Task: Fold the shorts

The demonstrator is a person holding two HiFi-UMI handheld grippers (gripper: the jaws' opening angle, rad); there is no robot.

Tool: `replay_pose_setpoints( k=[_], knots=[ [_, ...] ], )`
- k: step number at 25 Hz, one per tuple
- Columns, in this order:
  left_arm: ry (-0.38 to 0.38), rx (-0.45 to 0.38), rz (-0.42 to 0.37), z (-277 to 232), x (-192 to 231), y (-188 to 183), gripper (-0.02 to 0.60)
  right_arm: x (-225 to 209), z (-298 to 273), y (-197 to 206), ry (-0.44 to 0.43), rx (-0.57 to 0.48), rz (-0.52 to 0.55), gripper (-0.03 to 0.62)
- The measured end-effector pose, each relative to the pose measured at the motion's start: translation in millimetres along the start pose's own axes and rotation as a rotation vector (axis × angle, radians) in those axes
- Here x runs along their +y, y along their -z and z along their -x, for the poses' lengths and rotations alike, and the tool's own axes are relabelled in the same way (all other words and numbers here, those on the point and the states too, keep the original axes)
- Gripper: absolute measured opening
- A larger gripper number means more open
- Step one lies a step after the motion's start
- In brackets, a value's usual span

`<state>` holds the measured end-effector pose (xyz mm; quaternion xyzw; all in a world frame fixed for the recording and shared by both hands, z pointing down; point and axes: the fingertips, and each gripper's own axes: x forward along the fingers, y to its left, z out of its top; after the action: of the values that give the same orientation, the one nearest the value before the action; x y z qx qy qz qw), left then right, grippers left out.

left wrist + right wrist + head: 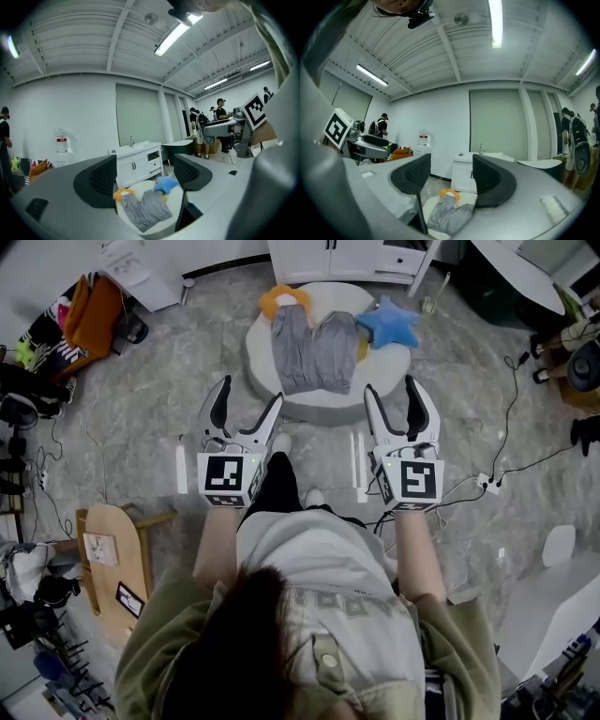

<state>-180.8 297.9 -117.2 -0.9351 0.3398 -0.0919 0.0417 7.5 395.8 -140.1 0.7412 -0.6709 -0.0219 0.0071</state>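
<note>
Grey shorts (pixel 314 350) lie spread flat on a round white cushion (pixel 272 390), legs pointing toward me. They show between the jaws in both gripper views, as grey shorts (pixel 146 209) and grey shorts (pixel 449 216). My left gripper (pixel 247 397) hovers short of the cushion's near left edge, its jaws wide apart with nothing between them. My right gripper (pixel 391 390) hangs at the near right edge, jaws apart and empty too. Both point level toward the shorts, clear of the cloth.
A blue star-shaped toy (pixel 388 322) and an orange ring toy (pixel 279 300) rest at the cushion's far side. White cabinets (pixel 347 257) stand behind it. Cables and a power strip (pixel 488 483) lie on the marble floor to the right. People stand in the distance.
</note>
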Motion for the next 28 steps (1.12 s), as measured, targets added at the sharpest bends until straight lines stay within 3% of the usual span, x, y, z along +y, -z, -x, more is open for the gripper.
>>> replay_pose_setpoints(
  k=[7,15,23,28],
  knots=[
    [0.027,0.094,0.0,-36.7,28.5,37.4,0.365,-6.2,-46.0,31.1,0.0,0.075,0.013,0.267],
    [0.051,0.224,0.056,-127.9,79.1,96.8,0.365,-21.4,-145.0,91.5,-0.013,0.204,0.002,0.267],
    [0.166,0.376,0.053,-218.4,121.5,148.3,0.365,-45.2,-245.1,143.0,0.009,0.353,0.01,0.267],
    [0.238,0.445,0.059,-250.3,116.0,177.4,0.365,-71.4,-274.9,174.0,0.046,0.42,-0.016,0.267]
  ],
)
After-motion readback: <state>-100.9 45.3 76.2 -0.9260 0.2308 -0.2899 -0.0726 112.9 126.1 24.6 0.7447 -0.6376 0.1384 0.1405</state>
